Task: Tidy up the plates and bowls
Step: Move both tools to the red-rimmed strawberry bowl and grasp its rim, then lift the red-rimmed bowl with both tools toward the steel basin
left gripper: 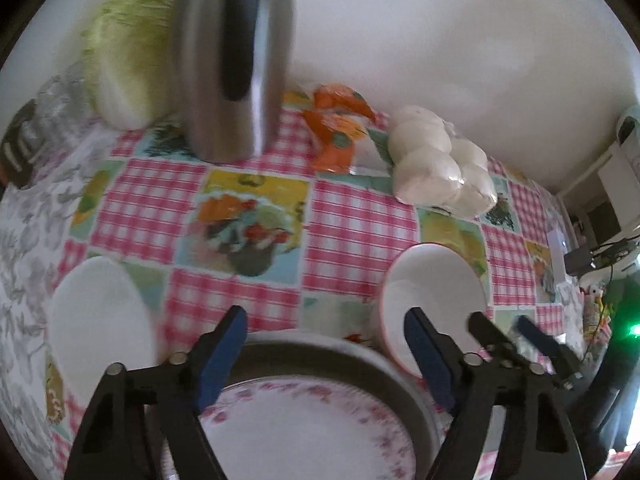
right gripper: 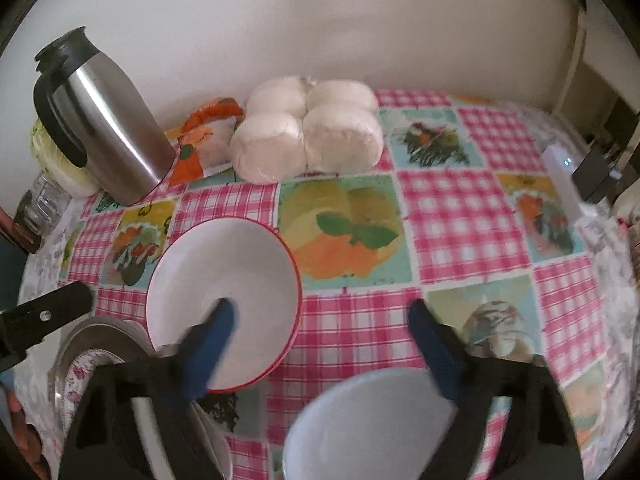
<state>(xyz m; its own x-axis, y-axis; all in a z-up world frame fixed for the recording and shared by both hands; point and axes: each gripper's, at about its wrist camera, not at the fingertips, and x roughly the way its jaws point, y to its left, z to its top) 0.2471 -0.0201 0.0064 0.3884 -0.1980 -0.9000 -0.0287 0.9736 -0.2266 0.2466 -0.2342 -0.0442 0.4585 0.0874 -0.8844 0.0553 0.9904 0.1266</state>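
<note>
Left wrist view: the left gripper (left gripper: 326,330) hangs with jaws apart and nothing between them over a floral-rimmed plate (left gripper: 304,420) lying inside a metal tray (left gripper: 400,380). A plain white bowl (left gripper: 100,320) sits left of it and a red-rimmed bowl (left gripper: 432,292) right, each by itself on the checked tablecloth (left gripper: 256,188).

Right wrist view: the right gripper (right gripper: 320,320) is also spread and empty, one finger over the red-rimmed bowl (right gripper: 224,292), another white bowl (right gripper: 368,420) below. Nothing looks stacked yet; the sorting seems barely begun
</note>
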